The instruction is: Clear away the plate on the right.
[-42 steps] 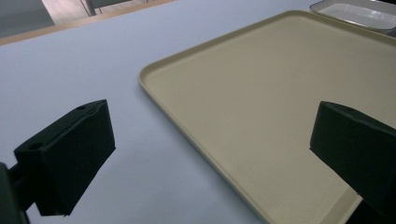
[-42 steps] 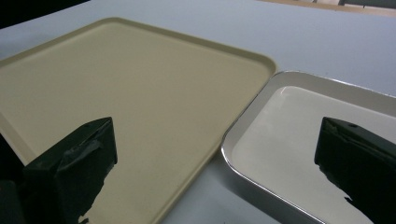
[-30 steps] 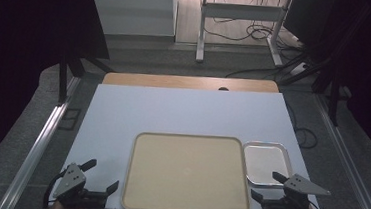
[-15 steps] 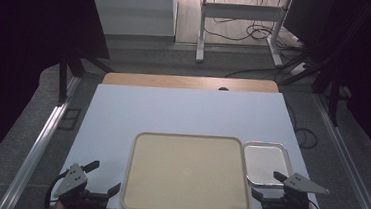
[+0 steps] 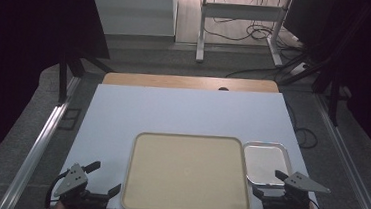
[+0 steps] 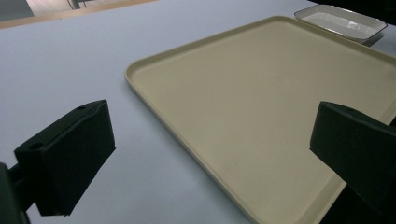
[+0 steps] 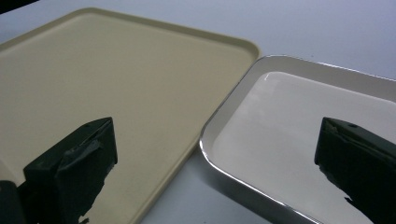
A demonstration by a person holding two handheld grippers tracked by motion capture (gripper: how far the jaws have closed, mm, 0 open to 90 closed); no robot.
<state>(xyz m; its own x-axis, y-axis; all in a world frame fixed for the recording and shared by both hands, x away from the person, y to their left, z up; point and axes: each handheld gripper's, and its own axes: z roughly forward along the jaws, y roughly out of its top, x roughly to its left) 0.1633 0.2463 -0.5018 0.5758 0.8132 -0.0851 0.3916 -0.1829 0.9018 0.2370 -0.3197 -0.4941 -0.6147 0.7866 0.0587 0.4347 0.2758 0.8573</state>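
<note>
From where I sit this reads as a lab or test room, not a home. At the centre of the high view a plain white table (image 5: 182,114) stands on grey carpet (image 5: 31,122), with metal rails (image 5: 40,138) along the left and right edges of the frame. At the top centre I see the white legs of a metal stand (image 5: 202,25) and loose black cables (image 5: 259,32) lying on a pale floor. Both upper corners are dark.
</note>
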